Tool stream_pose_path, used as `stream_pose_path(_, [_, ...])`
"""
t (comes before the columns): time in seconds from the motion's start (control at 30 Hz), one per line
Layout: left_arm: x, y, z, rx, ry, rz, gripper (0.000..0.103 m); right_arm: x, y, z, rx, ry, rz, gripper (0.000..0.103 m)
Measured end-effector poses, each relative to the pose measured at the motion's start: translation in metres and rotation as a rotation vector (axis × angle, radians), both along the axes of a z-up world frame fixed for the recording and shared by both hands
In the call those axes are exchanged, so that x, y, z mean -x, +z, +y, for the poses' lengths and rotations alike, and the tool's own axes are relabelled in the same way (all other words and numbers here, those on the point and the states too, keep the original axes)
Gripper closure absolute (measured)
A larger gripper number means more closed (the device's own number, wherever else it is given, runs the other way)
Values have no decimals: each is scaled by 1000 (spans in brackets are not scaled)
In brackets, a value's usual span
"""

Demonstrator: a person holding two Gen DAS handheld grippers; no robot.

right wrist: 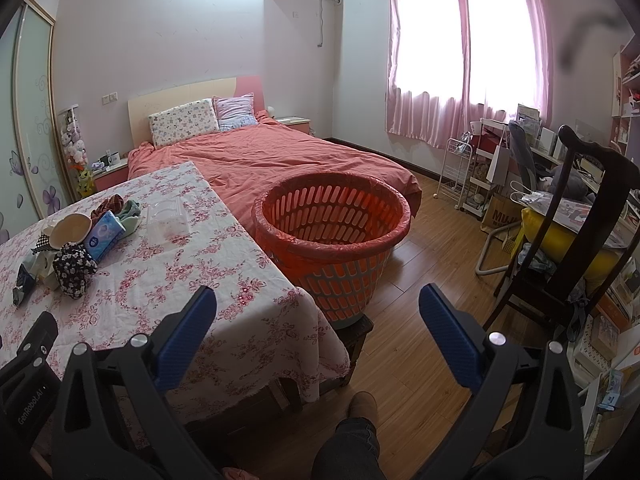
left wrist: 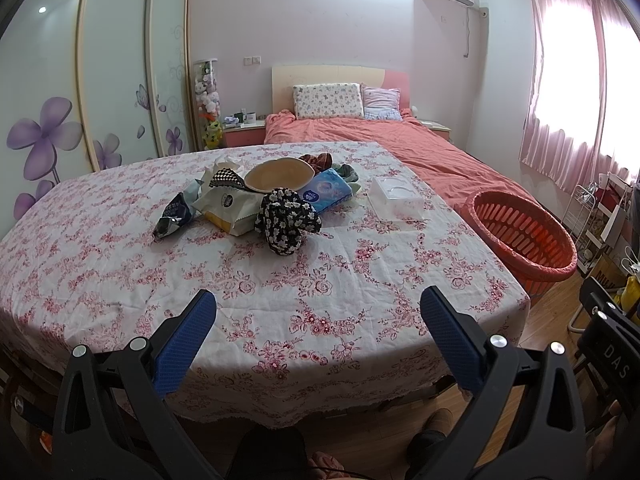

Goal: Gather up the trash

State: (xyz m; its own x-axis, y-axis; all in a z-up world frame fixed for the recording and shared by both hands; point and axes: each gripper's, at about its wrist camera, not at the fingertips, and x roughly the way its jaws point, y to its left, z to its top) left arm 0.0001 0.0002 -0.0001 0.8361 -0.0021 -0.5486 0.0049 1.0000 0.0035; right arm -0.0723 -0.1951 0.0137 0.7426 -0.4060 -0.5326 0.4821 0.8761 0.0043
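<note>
- Left tool (left wrist: 318,300): fingers wide apart, nothing held, hovering over near edge of surface (left wrist: 120,272).
- Right tool (right wrist: 318,300): also wide open, empty, past the surface's right edge, above floor.
- Trash heap mid-surface toward far edge: dark snack bag (left wrist: 174,216), long axis running near-left to far-right; white wrapper (left wrist: 230,208); paper bowl (left wrist: 278,175); blue tissue pack (left wrist: 326,191); floral cloth (left wrist: 286,220).
- Clear plastic box (left wrist: 394,200) near right edge.
- Red basket (right wrist: 332,232) w/ red liner, upright, just beside surface's right edge.
</note>
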Motion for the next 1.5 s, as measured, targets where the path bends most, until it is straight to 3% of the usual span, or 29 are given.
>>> stream_pose_path(1.5, [2,-4,-4,3,-2,7,2,-1,1,0,0,-1,0,4])
